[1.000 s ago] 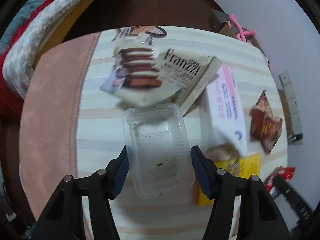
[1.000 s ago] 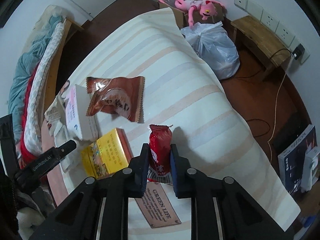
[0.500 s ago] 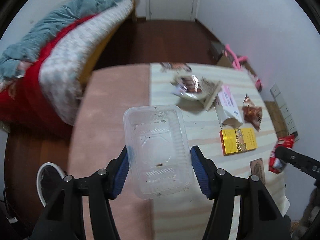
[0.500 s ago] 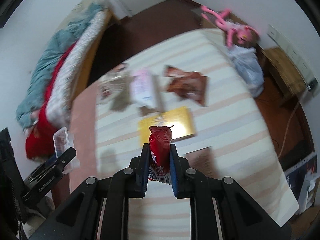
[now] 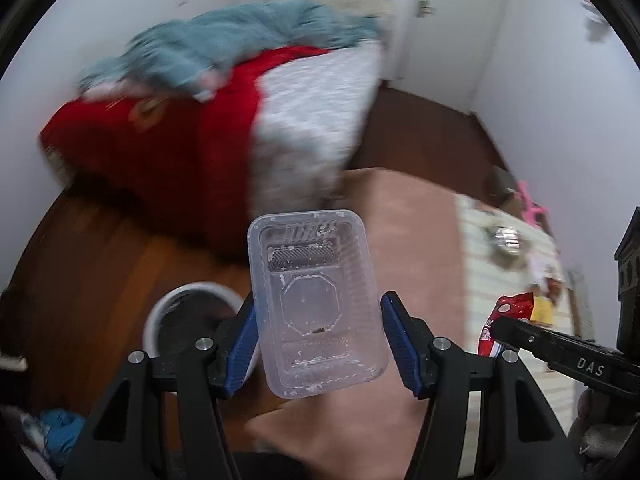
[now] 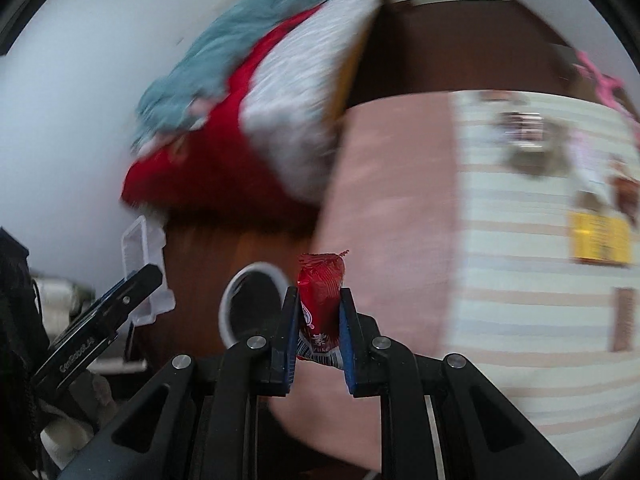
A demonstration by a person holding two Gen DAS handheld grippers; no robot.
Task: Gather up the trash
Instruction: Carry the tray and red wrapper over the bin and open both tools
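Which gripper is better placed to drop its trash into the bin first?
Probably left: its gripper holds the tray right beside the bin. The right gripper, shut on the wrapper, seems similarly near.

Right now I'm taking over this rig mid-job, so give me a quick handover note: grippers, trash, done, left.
Left gripper: shut on clear plastic tray.
Right gripper: shut on red wrapper.
Both hang near the white-rimmed bin on the floor; nothing dropped in yet.
Left: release both, then fetch the yellow box and other litter, blurred, on the striped tablecloth.
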